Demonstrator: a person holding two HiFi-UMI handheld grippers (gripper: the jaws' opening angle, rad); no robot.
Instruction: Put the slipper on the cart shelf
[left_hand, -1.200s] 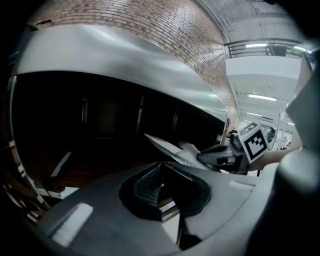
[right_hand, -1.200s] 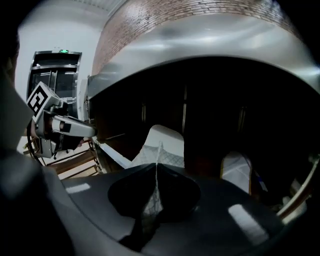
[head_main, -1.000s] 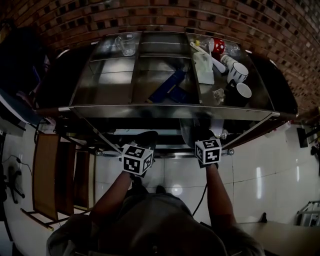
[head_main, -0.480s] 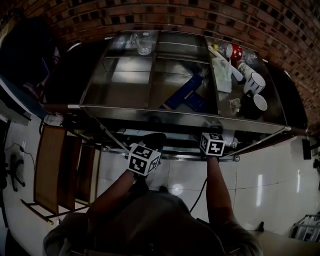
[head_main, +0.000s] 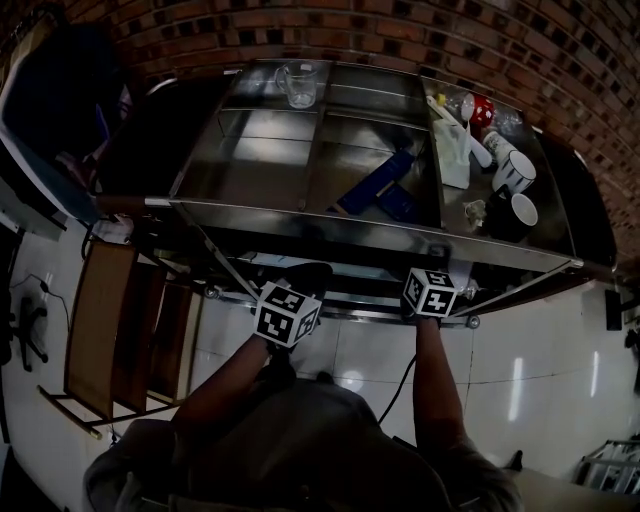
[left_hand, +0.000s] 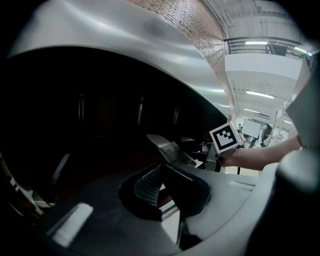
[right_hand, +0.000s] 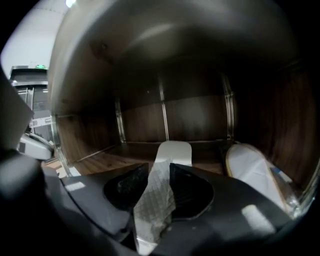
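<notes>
In the right gripper view a slipper (right_hand: 172, 151) with a white sole and a grey quilted upper lies on the cart's lower wooden shelf (right_hand: 100, 162). My right gripper (right_hand: 159, 170) has just been opening; its jaws stand apart with the quilted upper loose between them. The left gripper view shows the same slipper (left_hand: 174, 152) from the side, with the right gripper's marker cube (left_hand: 224, 137) behind it. My left gripper (left_hand: 161, 167) has its tips together and holds nothing. From the head view both marker cubes, left (head_main: 288, 313) and right (head_main: 430, 292), sit at the lower shelf's front edge.
A second pale slipper (right_hand: 252, 172) lies on the same shelf to the right. The cart's top (head_main: 250, 160) carries a glass (head_main: 299, 83), blue items (head_main: 375, 182) and mugs (head_main: 515, 172). A wooden frame (head_main: 95, 320) stands at the left; a brick wall is behind.
The right gripper's cube has moved a little farther in under the cart's top. The left gripper has stayed put. The head view has swung slightly.
</notes>
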